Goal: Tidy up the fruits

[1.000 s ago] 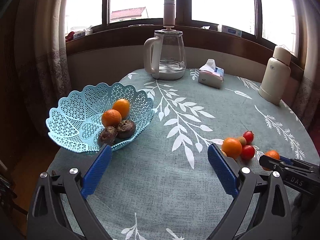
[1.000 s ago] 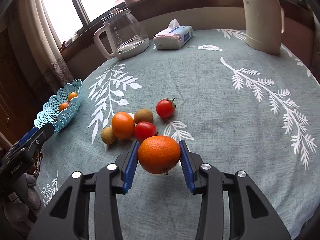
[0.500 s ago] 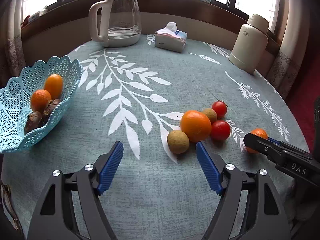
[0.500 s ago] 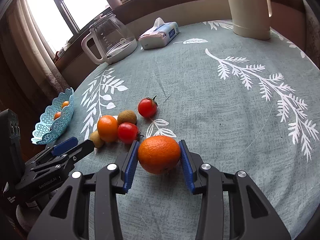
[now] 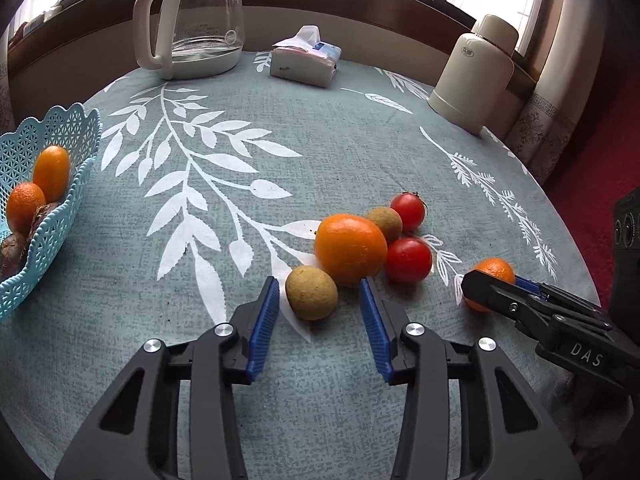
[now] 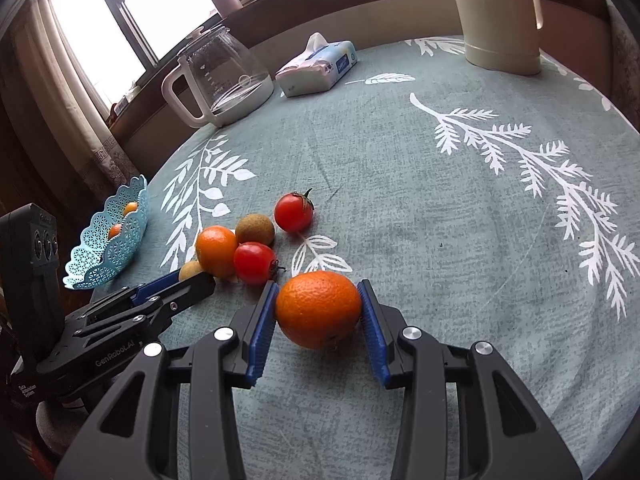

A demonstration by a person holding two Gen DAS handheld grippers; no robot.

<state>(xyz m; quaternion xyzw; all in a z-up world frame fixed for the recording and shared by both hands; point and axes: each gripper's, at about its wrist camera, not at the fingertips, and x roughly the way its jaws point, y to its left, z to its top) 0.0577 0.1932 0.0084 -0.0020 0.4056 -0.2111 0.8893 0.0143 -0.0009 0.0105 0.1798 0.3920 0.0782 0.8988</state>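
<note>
Now your left gripper (image 5: 316,312), jaws apart, has swung from the blue basket (image 5: 60,216) to bracket the small brown fruit (image 5: 311,293) far right of it, while your right gripper (image 6: 318,320) stays clamped on 1 orange (image 6: 318,309), so 2 fruits look basket-bound.

Both cameras sit low at the table's near edge, the left one close behind the fruit cluster (image 5: 352,248) and facing the far window, the right one just beside it, angled toward the far left, both sharing the cluster, basket (image 6: 108,240), kettle (image 5: 196,20) and tissue pack (image 6: 318,64).
</note>
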